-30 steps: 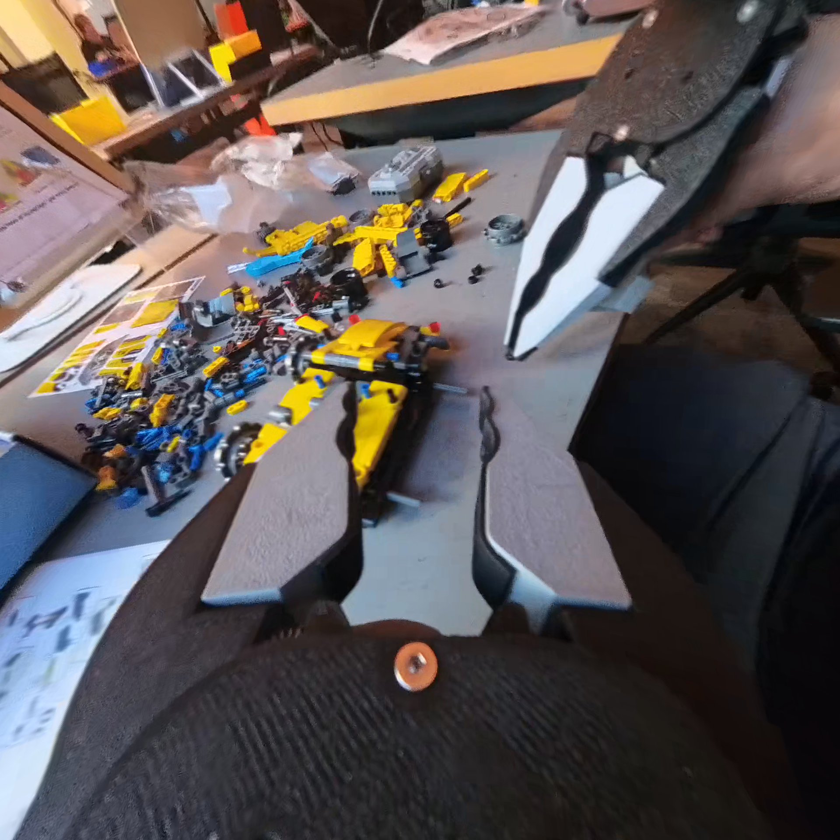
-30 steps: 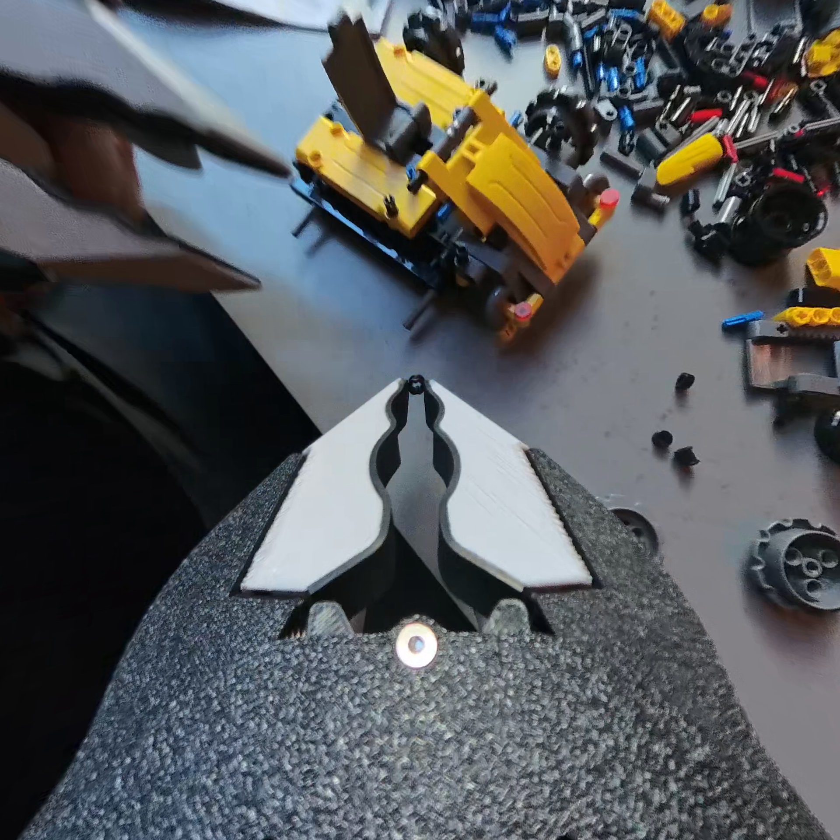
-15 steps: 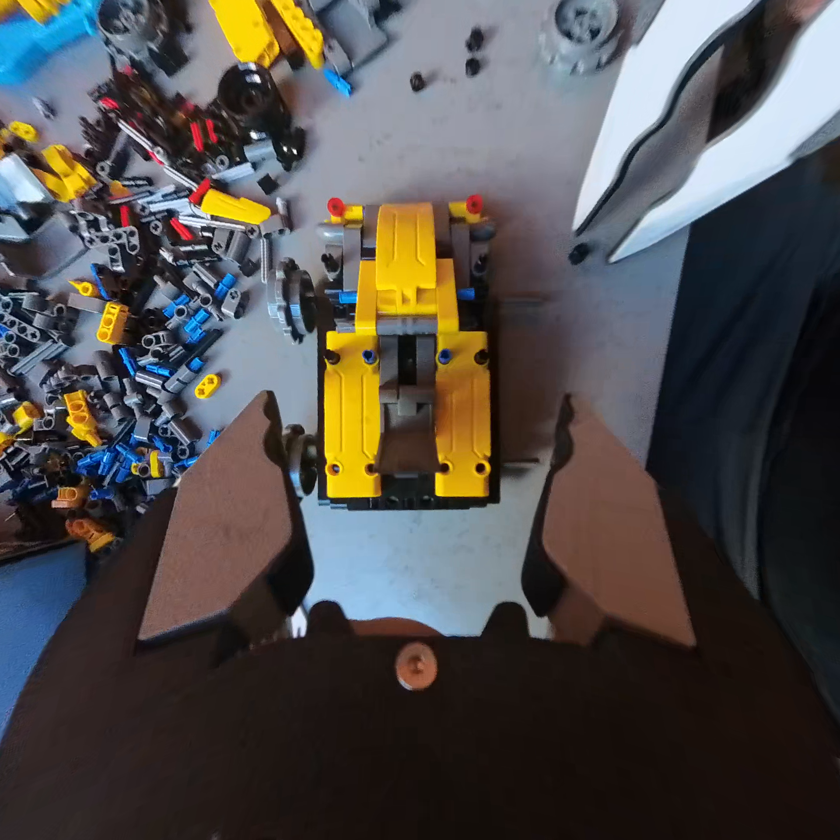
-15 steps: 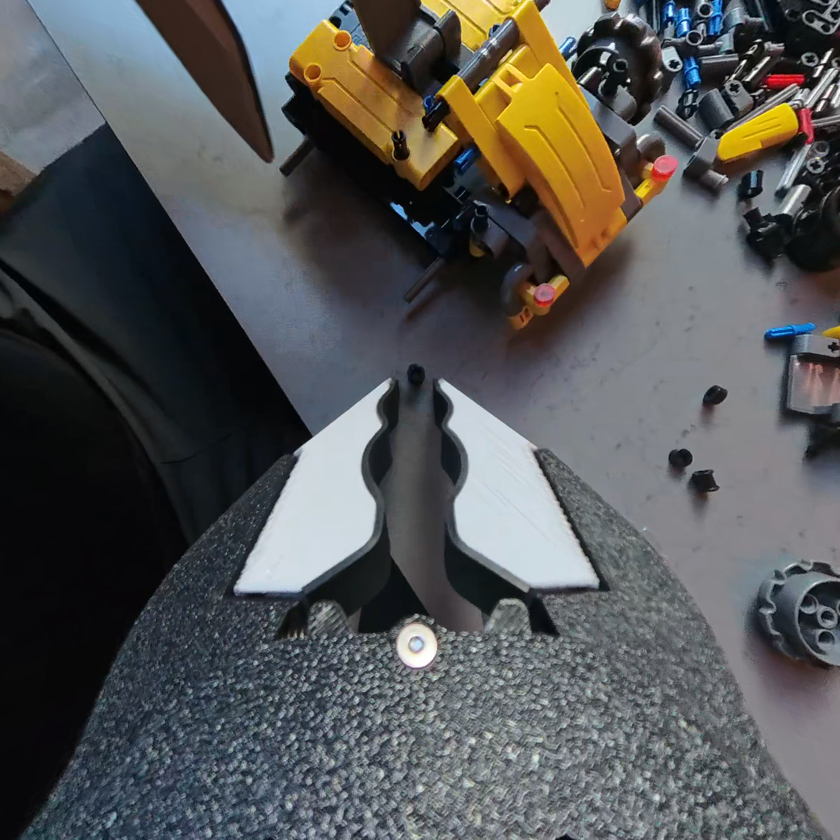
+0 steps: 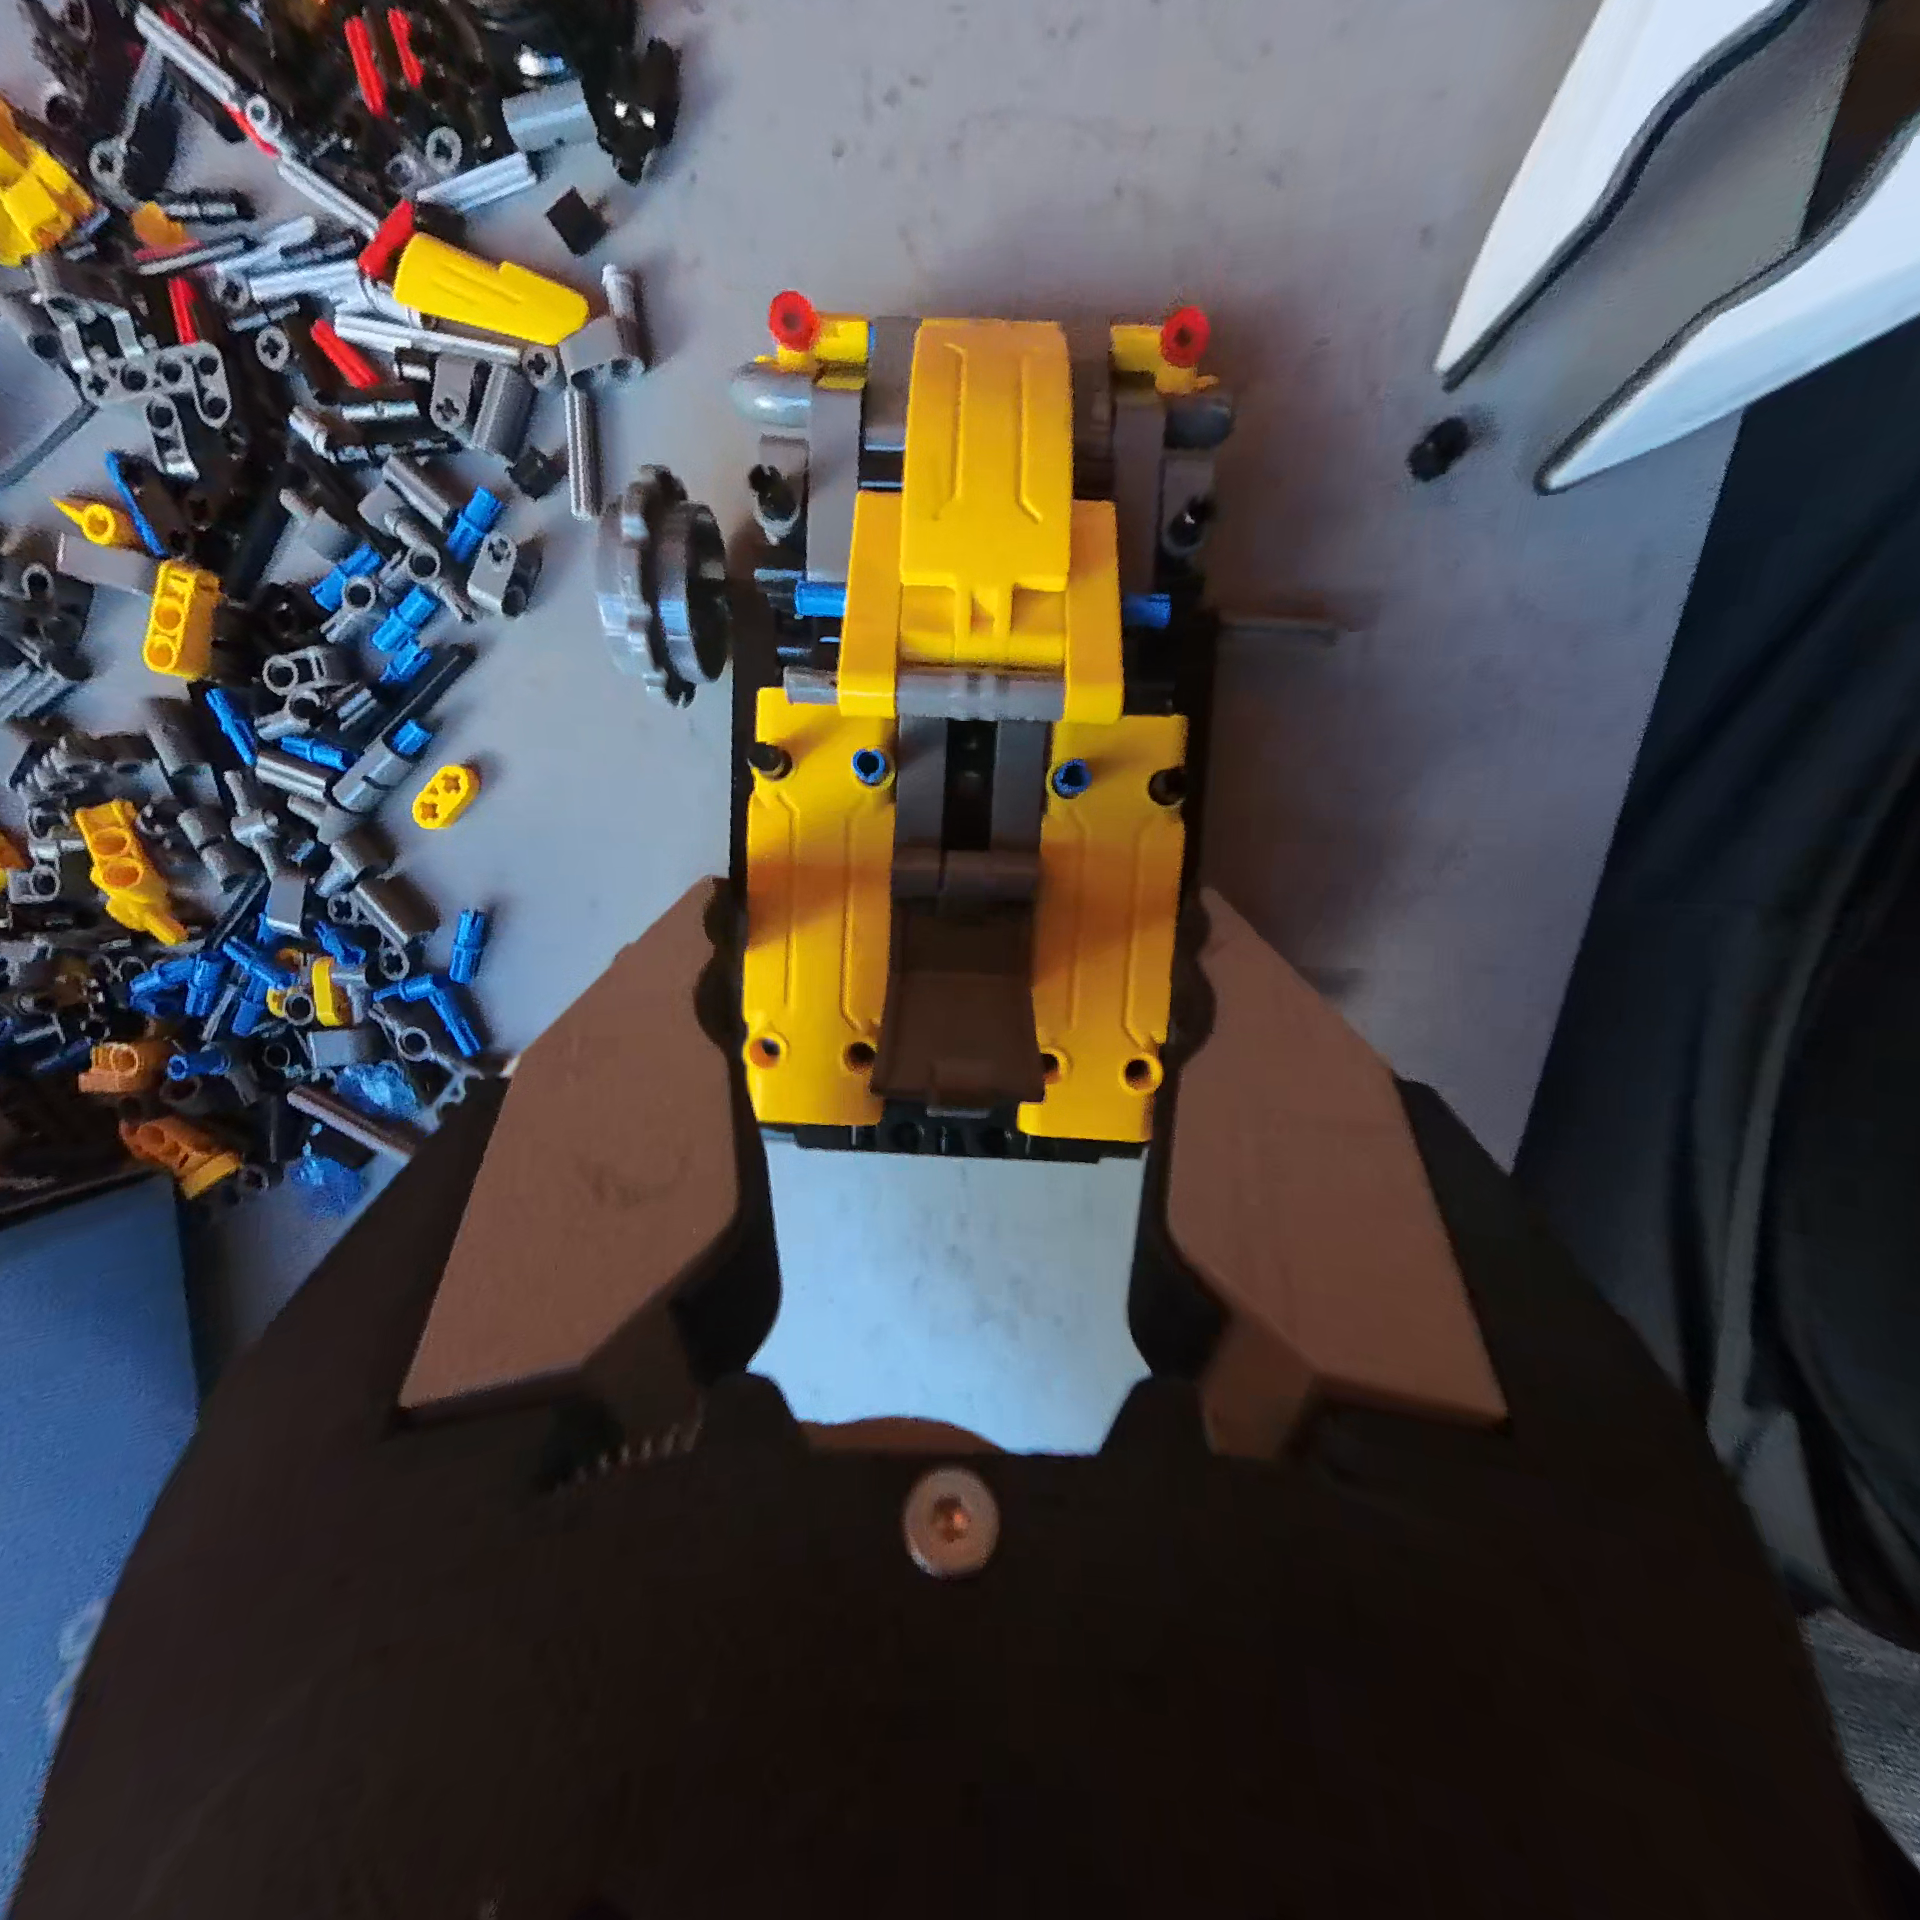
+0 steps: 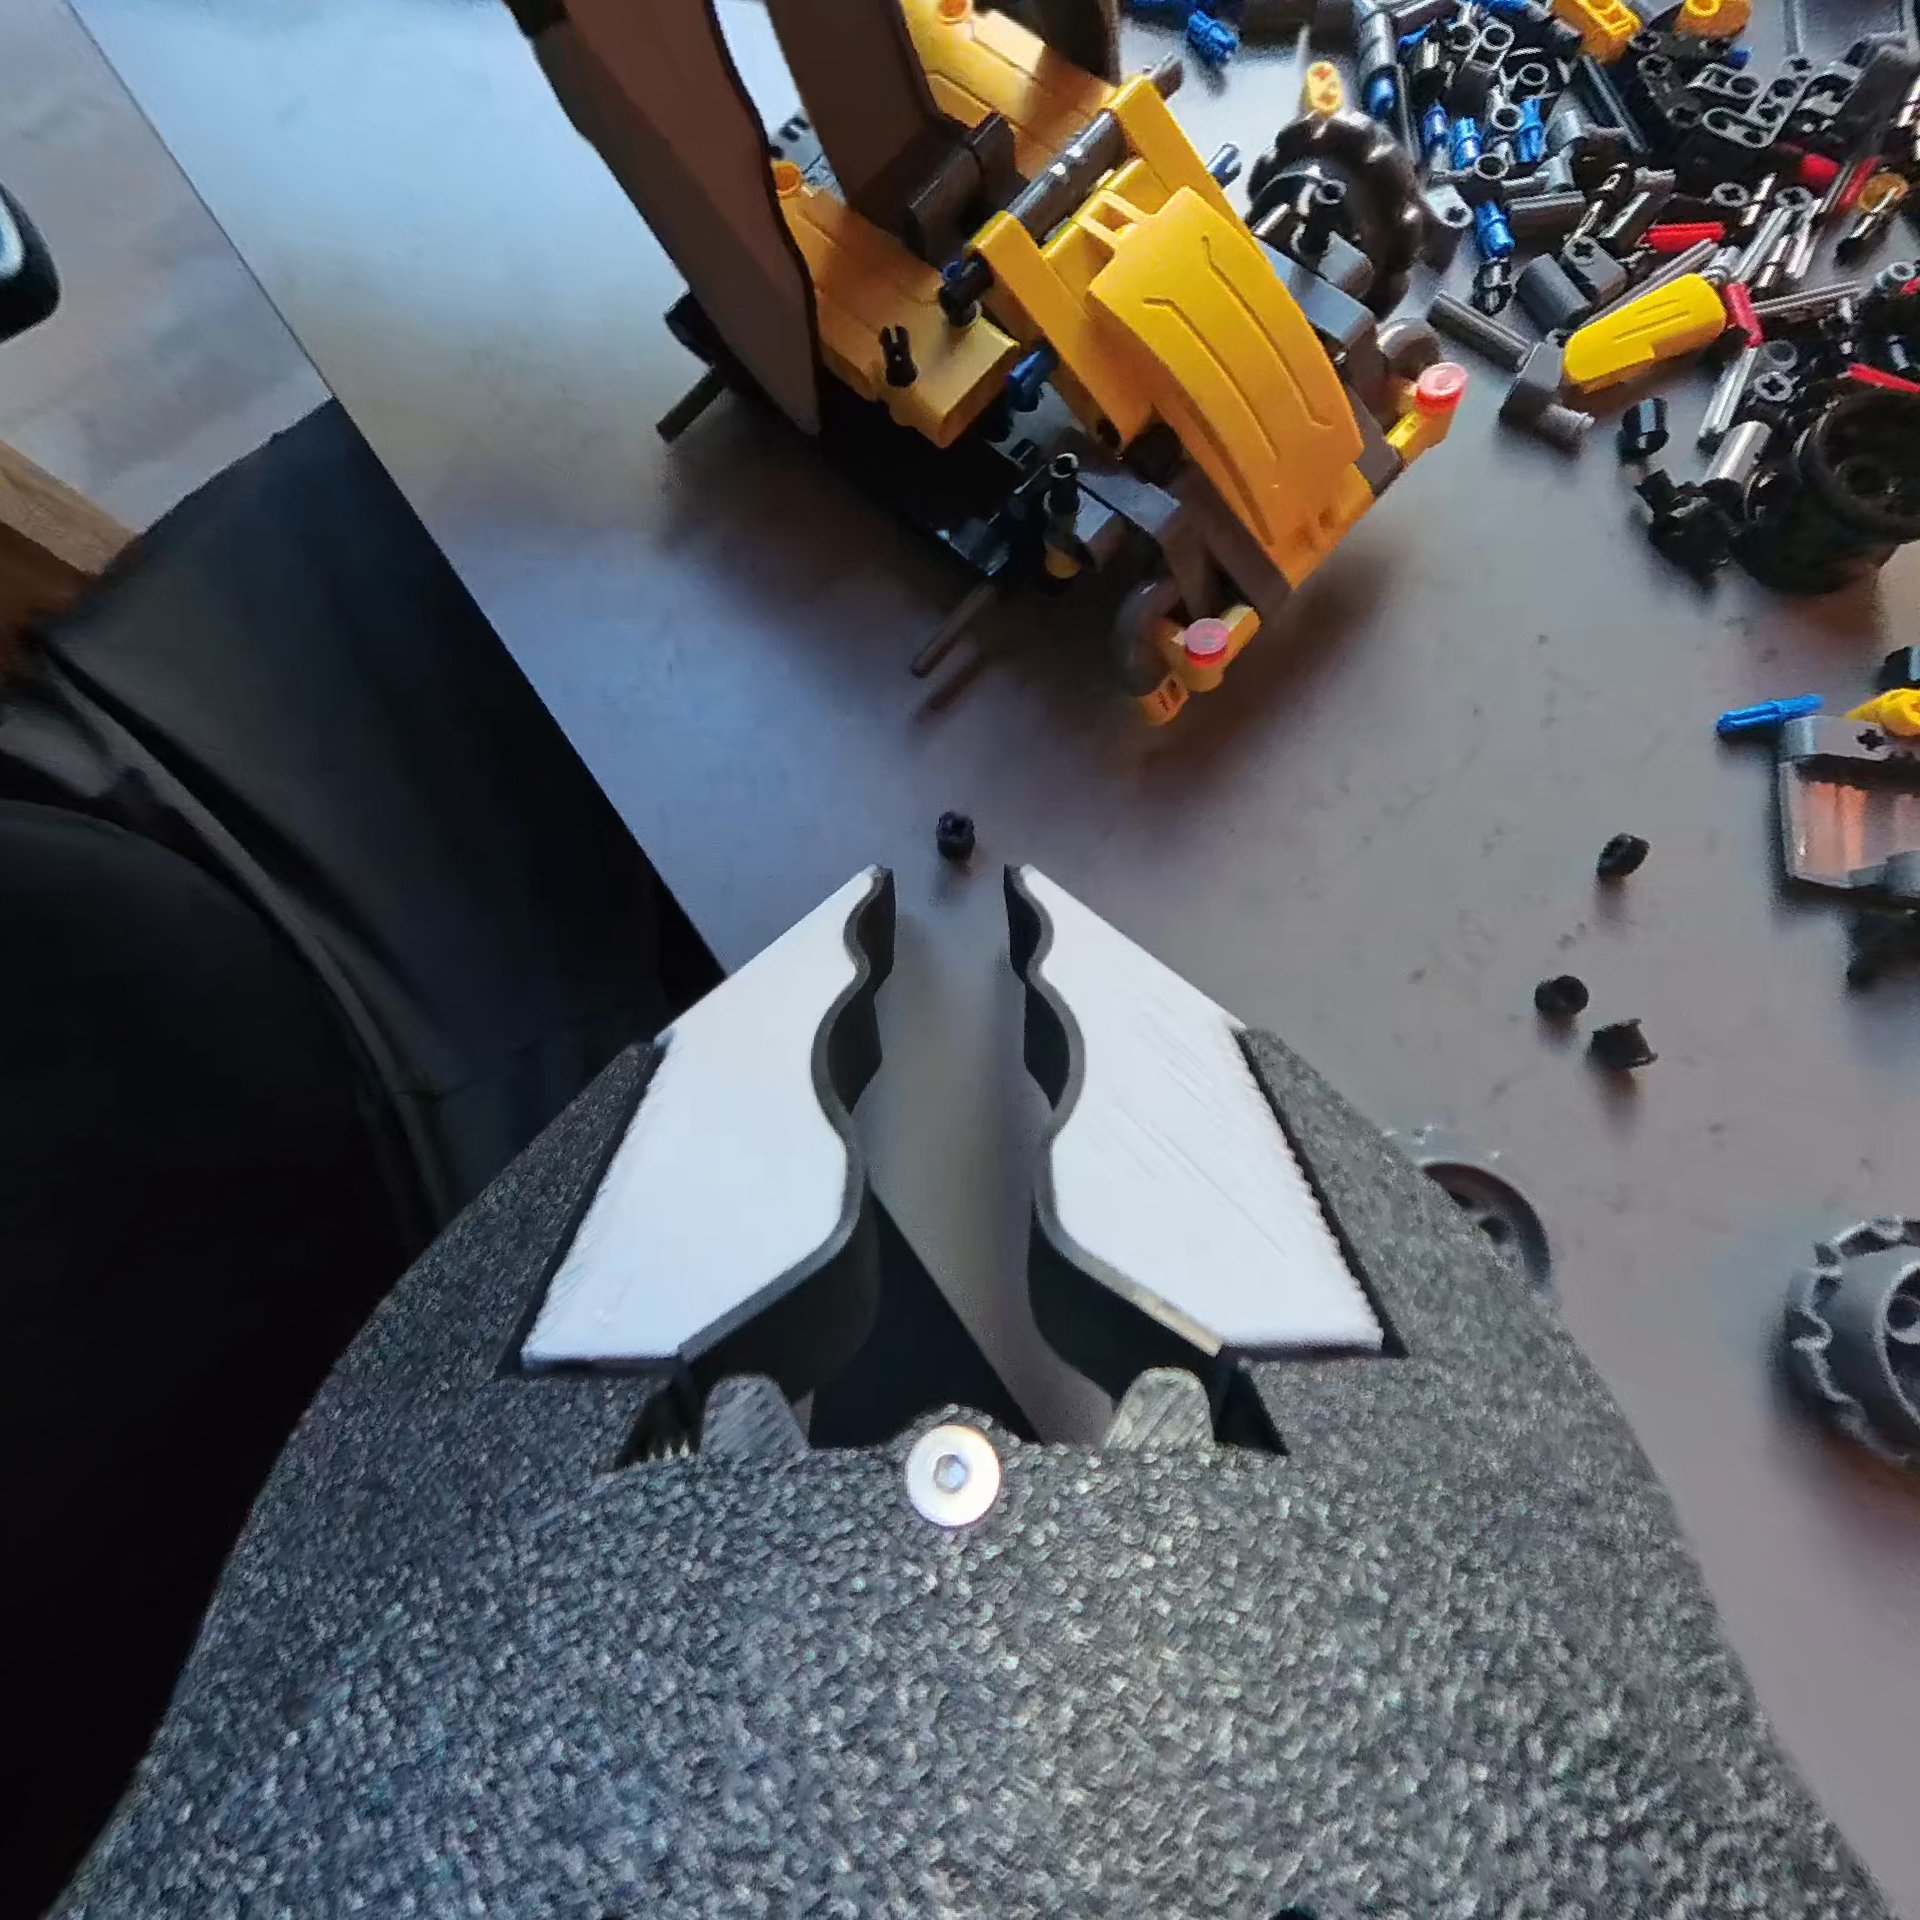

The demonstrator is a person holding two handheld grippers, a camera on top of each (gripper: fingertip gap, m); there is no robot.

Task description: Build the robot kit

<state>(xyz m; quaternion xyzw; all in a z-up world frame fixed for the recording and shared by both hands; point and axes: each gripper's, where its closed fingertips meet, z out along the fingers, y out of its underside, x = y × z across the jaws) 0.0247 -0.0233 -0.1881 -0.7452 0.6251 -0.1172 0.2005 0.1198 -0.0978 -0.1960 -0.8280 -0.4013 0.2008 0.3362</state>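
A yellow and black brick-built vehicle (image 5: 977,582) stands on the grey table (image 5: 1091,156). My left gripper (image 5: 961,904) is closed on its rear end, one brown finger against each side. In the right wrist view the vehicle (image 6: 1195,312) sits at the top, with a brown finger (image 6: 717,208) pressed to its side. My right gripper (image 6: 948,875) has white fingers a little apart and holds nothing. A small black pin (image 6: 954,834) lies on the table just ahead of its tips. The right gripper (image 5: 1662,312) and the pin (image 5: 1439,447) also show at the top right of the left wrist view.
A heap of loose grey, blue, yellow and red pieces (image 5: 260,623) lies left of the vehicle, with a grey wheel hub (image 5: 665,582) beside it. Small black pieces (image 6: 1590,1018) and a grey wheel (image 6: 1860,1340) lie to my right. The table edge and a person's dark trousers (image 6: 208,935) are close.
The left gripper came down over the vehicle and closed its fingers on the rear. The right gripper opened and let the small black pin go onto the table.
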